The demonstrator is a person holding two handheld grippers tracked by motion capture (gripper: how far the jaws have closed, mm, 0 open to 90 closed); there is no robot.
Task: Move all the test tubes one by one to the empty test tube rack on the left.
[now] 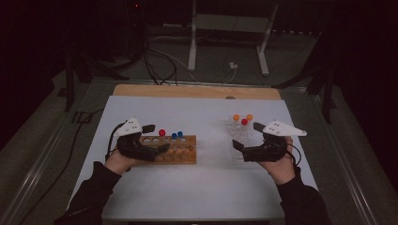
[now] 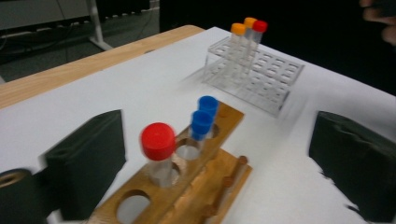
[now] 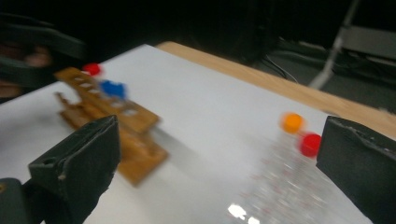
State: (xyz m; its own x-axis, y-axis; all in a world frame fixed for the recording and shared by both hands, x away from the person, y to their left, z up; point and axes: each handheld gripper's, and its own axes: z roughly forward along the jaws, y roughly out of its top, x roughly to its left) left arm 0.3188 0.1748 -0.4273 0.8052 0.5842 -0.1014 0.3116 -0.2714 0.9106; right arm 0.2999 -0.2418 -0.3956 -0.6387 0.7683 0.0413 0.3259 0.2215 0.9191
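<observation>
Left tongs (image 2: 219,168) stand wide open around the red-capped tube (image 2: 159,151) in the wooden rack (image 2: 205,179), not touching it. Right tongs (image 3: 219,163) are open and empty near the clear plastic rack (image 1: 240,140).

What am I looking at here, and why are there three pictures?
A person sits at a table with a hand-held gripper in each hand: the left gripper and the right gripper. One picture comes from a camera above; the other two come from cameras riding on the grippers, looking out between their black fingers. On the table stand a wooden rack with a red-capped tube and two blue-capped tubes, and a clear rack with orange- and red-capped tubes. Both grippers are open; neither holds anything.
</observation>
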